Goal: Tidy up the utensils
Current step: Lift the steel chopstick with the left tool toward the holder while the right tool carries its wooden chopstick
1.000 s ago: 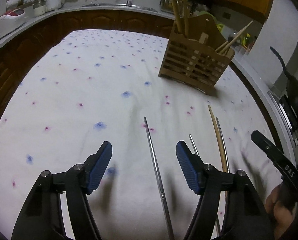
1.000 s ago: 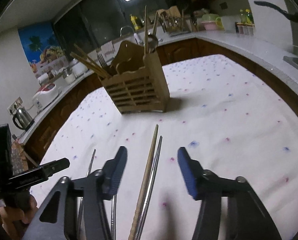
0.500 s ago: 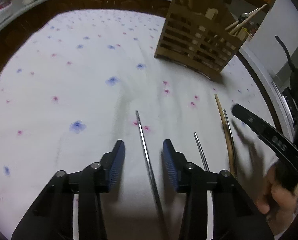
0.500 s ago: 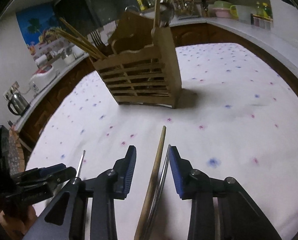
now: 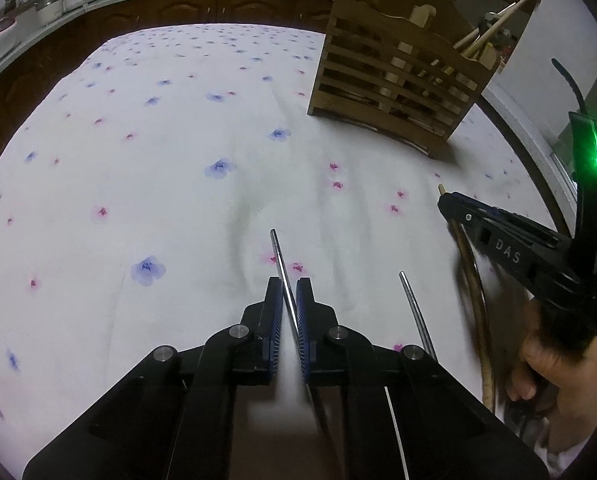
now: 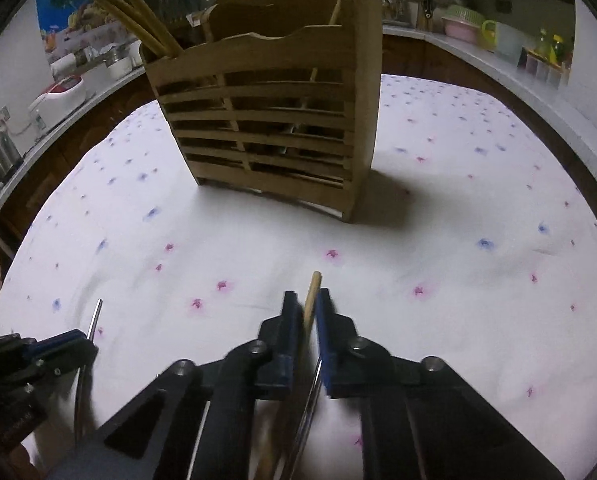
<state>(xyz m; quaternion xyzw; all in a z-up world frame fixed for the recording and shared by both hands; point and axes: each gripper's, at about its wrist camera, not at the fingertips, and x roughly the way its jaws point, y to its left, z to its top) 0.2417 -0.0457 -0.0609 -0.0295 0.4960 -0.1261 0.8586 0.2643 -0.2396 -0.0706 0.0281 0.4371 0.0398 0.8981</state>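
Left hand-held gripper [image 5: 289, 294] clamping thin steel chopstick [image 5: 279, 256] lying on flowered cloth counter [image 5: 146, 184] | right hand-held gripper [image 6: 307, 307] closing on tan wooden chopstick [image 6: 312, 294], steel one alongside | we are advising level lifts toward slatted wooden caddy [image 6: 274, 128] | rear ends hidden.

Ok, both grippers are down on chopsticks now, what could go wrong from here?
1. The right gripper is closing on the wooden chopstick with a metal one alongside; both might lift.
2. The left gripper pinches its metal chopstick near one end; it could swing.
3. The utensil holder already holds chopsticks, so insertion may snag.
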